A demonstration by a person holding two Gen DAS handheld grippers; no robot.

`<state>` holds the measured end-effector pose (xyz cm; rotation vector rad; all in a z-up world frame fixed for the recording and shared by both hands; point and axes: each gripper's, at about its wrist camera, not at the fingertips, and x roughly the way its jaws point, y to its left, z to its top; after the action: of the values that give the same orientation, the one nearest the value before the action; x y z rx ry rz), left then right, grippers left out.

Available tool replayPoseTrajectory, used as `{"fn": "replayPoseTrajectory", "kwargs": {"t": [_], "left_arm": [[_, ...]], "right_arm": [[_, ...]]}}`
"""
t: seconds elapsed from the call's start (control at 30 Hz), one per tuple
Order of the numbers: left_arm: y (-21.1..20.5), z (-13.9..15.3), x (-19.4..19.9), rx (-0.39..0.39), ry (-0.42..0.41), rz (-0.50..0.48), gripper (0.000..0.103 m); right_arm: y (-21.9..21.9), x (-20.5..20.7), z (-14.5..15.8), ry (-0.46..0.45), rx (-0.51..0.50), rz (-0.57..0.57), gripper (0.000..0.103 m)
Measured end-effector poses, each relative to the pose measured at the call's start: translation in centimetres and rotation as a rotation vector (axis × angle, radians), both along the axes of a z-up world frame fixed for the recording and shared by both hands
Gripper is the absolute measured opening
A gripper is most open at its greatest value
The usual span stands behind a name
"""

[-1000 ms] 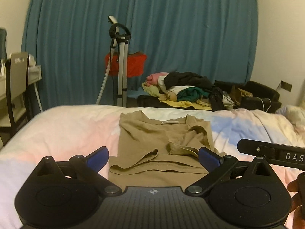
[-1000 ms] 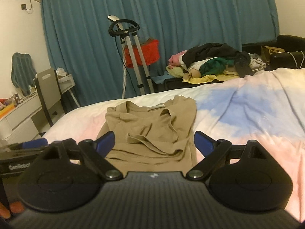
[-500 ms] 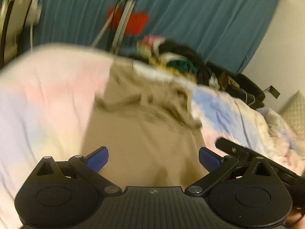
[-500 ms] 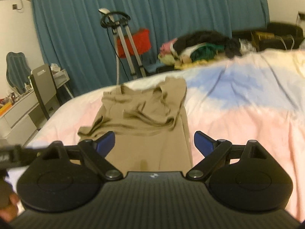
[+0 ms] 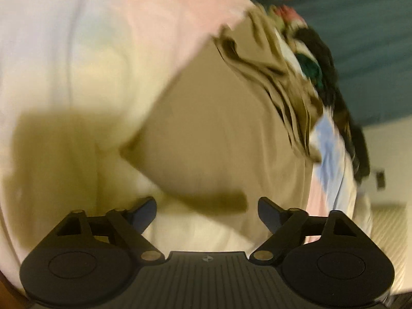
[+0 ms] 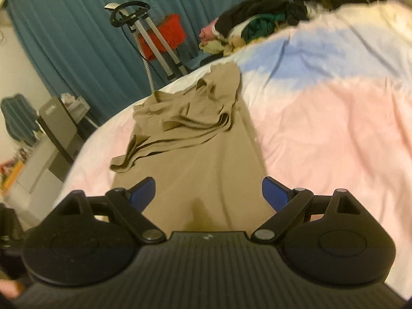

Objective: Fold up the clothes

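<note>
A tan shirt (image 6: pixel 200 134) lies lengthwise on the pastel bed cover (image 6: pixel 334 118), with its sleeves and upper part bunched in folds at the far end. My right gripper (image 6: pixel 208 193) hangs open just above the shirt's smooth near part, and nothing sits between its blue fingertips (image 6: pixel 143 193). In the blurred, tilted left wrist view the shirt (image 5: pixel 219 134) fills the middle. My left gripper (image 5: pixel 207 212) is low over the bed at the shirt's near edge. Its jaws are closing and still stand apart, with only sheet and shadow between them.
A heap of mixed clothes (image 6: pixel 255 25) lies beyond the bed's far edge. A garment steamer stand (image 6: pixel 152 38) with a red item (image 6: pixel 167 36) stands before the blue curtain (image 6: pixel 64 25). A chair (image 6: pixel 59 121) and desk are at the left.
The left gripper dropped toward the bed and rolled, so the shirt now slants across its view, and its jaws narrowed. The right gripper sank a little and tilted over the shirt.
</note>
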<state>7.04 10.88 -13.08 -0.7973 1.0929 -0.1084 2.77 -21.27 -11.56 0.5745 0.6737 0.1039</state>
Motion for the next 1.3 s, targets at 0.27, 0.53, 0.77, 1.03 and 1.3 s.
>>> {"fn": "replayPoseTrajectory", "kwargs": {"t": [0.27, 0.53, 0.77, 1.03, 1.3], "left_arm": [[2.7, -0.7, 0.5, -0.054, -0.021, 0.174, 0.011], [1.8, 2.2, 0.0, -0.043, -0.160, 0.179, 0.009], [1.9, 2.5, -0.3, -0.048, -0.179, 0.192, 0.008], [2.3, 3.1, -0.7, -0.032, -0.209, 0.175, 0.008], [2.1, 5.9, -2.6, -0.003, -0.346, 0.137, 0.007]], "right_arm": [[2.0, -0.1, -3.6, 0.128, 0.379, 0.097, 0.091], [1.8, -0.2, -7.8, 0.198, 0.628, 0.010, 0.074], [-1.5, -1.1, -7.8, 0.155, 0.578, -0.250, 0.047], [-2.5, -1.8, -7.4, 0.127, 0.528, -0.333, 0.018], [-4.3, -3.0, -3.5, -0.016, 0.520, -0.306, 0.008]]}}
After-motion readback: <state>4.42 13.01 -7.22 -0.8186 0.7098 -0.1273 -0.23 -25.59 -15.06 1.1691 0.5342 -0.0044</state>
